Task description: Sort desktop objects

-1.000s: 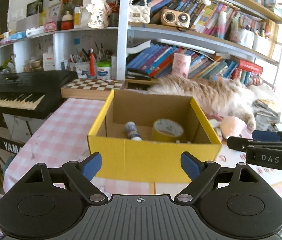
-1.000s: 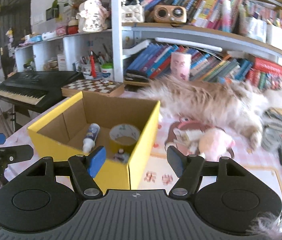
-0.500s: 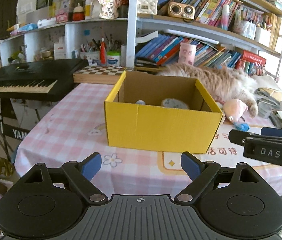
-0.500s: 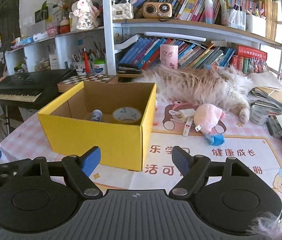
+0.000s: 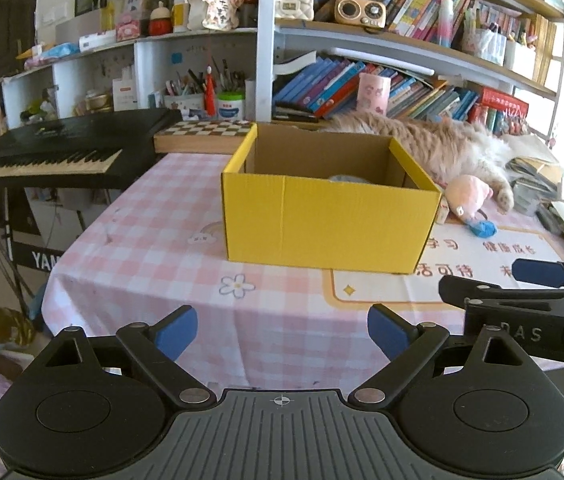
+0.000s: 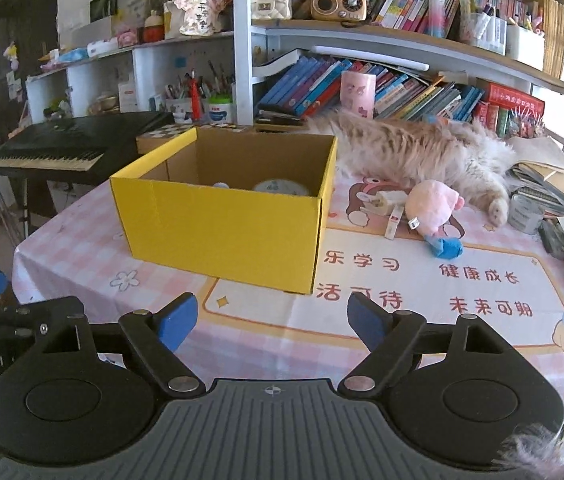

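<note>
**Desktop sort: both tools empty, short of the box**

- Left tool (image 5: 280, 334): jaws opening, nothing between.
- Yellow box (image 6: 222, 220): on the checked surface (image 6: 82, 232); tape roll (image 6: 281, 188) inside.
- Right tool (image 6: 272, 322): jaws opening, empty.
- Pink plush toy (image 6: 430, 206), right of box: likely next; approach low, clear of the cat (image 6: 422, 152).

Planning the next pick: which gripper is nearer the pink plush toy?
Right. The right gripper faces the table beside the pink plush toy; the left gripper sits farther left, before the yellow box.
</note>
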`<state>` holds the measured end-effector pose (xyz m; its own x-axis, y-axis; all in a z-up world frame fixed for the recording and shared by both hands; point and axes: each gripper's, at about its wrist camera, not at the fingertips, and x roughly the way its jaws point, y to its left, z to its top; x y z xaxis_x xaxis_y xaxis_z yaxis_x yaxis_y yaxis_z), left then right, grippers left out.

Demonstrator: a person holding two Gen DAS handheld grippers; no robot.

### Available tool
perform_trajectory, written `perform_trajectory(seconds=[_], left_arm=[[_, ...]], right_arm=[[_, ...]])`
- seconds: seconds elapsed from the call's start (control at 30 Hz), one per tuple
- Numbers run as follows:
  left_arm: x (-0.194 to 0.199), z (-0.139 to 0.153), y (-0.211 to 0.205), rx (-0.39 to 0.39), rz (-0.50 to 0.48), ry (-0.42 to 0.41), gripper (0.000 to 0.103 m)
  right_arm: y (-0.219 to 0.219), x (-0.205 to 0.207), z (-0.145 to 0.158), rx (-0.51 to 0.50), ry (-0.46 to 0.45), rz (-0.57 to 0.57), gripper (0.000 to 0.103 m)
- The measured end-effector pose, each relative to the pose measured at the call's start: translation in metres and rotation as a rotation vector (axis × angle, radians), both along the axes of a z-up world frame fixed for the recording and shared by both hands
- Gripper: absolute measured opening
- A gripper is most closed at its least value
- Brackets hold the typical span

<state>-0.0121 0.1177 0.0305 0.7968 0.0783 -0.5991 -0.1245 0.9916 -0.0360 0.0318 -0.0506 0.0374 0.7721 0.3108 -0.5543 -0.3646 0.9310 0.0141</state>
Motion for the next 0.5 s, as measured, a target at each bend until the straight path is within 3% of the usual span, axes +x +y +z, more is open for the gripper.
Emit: perform_trajectory(seconds=[0.5], left_arm=[[-0.0074, -0.0048, 0.001, -0.03, 0.012, 0.021, 0.095]], right_arm=[[0.0072, -0.009, -0.0058, -0.045, 0.031, 0.043, 0.085]])
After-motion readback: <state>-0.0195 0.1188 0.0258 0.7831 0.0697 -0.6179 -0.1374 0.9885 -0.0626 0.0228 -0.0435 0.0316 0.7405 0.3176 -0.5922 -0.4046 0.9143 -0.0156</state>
